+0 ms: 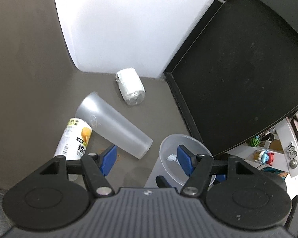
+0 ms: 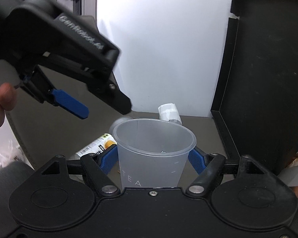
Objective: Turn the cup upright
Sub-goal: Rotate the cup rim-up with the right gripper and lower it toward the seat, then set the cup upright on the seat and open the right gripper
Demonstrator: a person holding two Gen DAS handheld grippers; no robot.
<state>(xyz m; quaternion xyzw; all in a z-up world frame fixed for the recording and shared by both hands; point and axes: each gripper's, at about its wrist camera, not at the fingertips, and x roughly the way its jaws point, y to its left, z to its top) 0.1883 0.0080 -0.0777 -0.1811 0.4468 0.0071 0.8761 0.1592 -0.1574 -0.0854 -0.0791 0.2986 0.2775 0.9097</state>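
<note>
2 cups here | right gripper [image 2: 152, 159] clamps the upright cup [image 2: 154, 150] mouth-up | left gripper [image 1: 147, 158] hangs open above the tipped cup [image 1: 113, 127], probably next

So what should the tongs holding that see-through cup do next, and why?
Probably lower the cup gently and ease the right tongs open. It already sits mouth-up between their blue pads, so the flip looks done; whether its base touches the table is hidden.
</note>
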